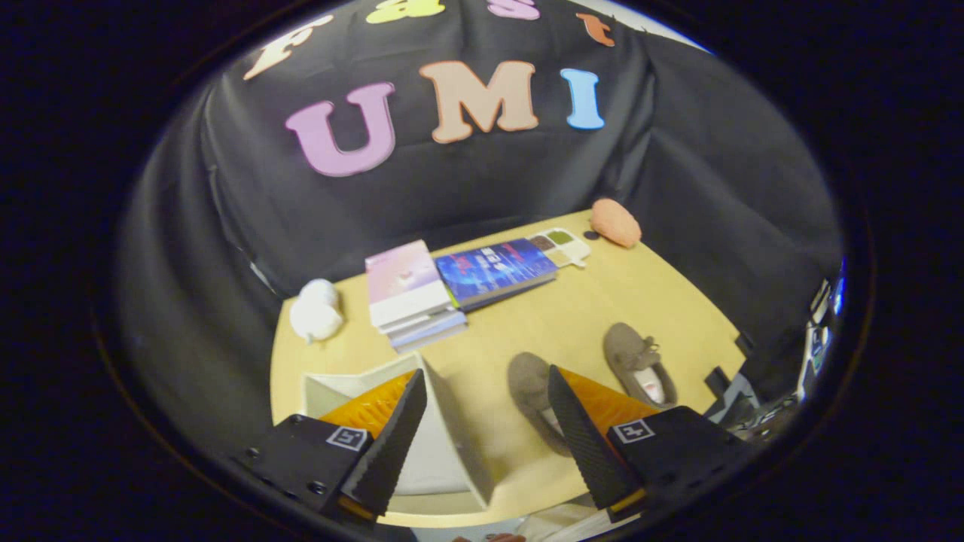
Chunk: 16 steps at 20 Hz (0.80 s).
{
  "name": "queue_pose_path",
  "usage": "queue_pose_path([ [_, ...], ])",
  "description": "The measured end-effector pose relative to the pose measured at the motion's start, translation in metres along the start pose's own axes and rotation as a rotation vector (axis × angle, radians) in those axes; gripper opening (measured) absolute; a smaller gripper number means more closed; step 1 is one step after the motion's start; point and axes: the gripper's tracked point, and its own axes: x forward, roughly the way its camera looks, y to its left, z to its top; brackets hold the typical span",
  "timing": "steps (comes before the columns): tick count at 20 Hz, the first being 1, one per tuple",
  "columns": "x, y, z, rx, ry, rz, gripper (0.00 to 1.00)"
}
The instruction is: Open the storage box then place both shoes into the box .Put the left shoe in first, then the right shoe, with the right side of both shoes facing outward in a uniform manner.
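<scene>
Wooden counter point(542, 324) inside black-draped booth, bare middle strip gives us room | gripper point(486, 391) spread wide, holding nothing | white storage box point(444, 444) open behind left finger | two brown shoes: one point(531, 388) behind right finger, other point(636, 361) beside it | book stack point(410, 293), blue book point(493, 271), plush toys at far edge.

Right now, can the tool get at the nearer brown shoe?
Probably yes: the tool is open, the nearer brown shoe lies just ahead beside one finger, and nothing covers it; the white box sits clear to its side.
</scene>
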Motion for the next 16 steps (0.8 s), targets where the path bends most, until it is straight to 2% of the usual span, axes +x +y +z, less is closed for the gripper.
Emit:
queue_pose_path([
  [4,0.031,-0.056,-0.037,-0.111,0.192,-0.138,1.0],
  [7,0.055,-0.086,-0.067,-0.207,0.339,-0.196,1.0],
  [12,0.097,-0.111,-0.099,-0.22,0.461,-0.194,0.99],
  [16,0.127,-0.131,-0.11,-0.296,0.521,-0.201,0.97],
])
